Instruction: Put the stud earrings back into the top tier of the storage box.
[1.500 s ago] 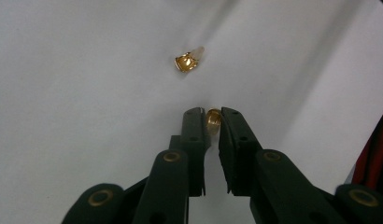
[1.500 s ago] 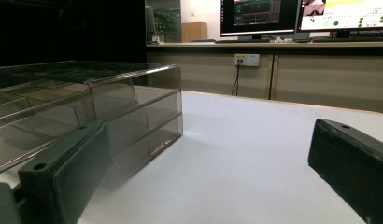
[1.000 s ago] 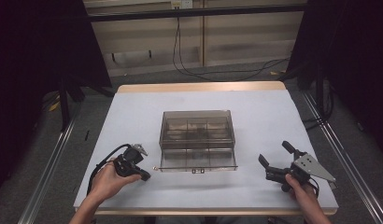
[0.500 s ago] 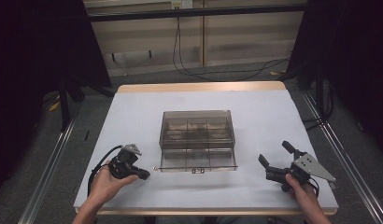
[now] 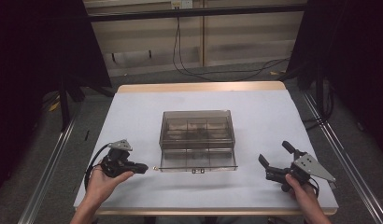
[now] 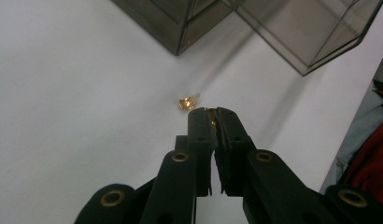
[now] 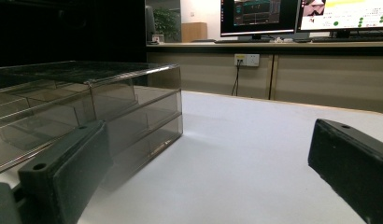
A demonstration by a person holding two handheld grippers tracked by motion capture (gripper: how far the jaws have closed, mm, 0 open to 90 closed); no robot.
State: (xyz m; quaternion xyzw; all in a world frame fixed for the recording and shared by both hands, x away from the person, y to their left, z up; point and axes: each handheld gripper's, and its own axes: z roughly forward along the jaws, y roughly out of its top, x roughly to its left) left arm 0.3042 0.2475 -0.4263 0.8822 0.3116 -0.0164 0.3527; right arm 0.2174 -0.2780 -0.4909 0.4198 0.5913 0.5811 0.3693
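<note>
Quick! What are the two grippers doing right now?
Left gripper: closed on a small gold piece.
Right gripper: open, holding nothing.

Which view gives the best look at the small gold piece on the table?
The left gripper view: the small gold piece lies sharp on the white table, just beyond the closed left gripper. In the high view it is a tiny speck near the clear box.
</note>
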